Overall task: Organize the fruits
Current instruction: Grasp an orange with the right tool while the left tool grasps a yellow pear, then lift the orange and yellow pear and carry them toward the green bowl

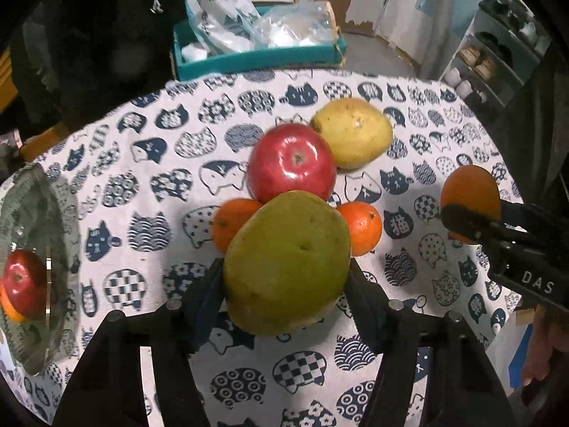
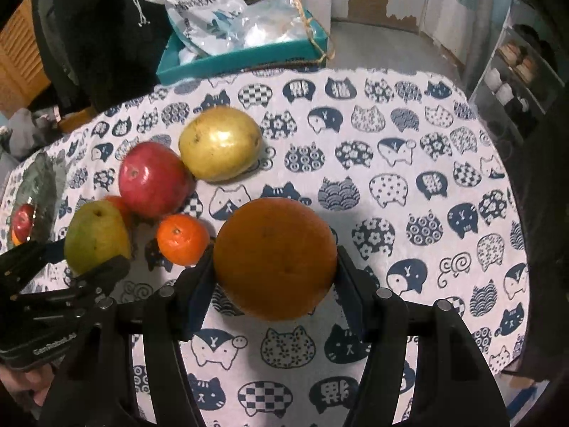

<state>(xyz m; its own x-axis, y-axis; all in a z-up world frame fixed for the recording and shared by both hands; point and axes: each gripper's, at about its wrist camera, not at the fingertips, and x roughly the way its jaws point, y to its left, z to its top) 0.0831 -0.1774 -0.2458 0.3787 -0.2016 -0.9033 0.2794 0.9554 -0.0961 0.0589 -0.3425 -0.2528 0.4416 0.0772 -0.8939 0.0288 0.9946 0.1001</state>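
The left gripper (image 1: pixel 286 277) pinches a green pear (image 1: pixel 286 263) at frame centre, above the worktop (image 1: pixel 142 163); the right gripper's (image 2: pixel 274 277) fingers clamp a dull orange (image 2: pixel 275 258) at lower centre.

A green pear (image 1: pixel 287 263) and a large orange (image 2: pixel 275 258) are held above the cat-print cloth; a red apple (image 1: pixel 291 162), yellow pear (image 1: pixel 352 137) and two mandarins (image 1: pixel 364 227) lie clustered beyond.
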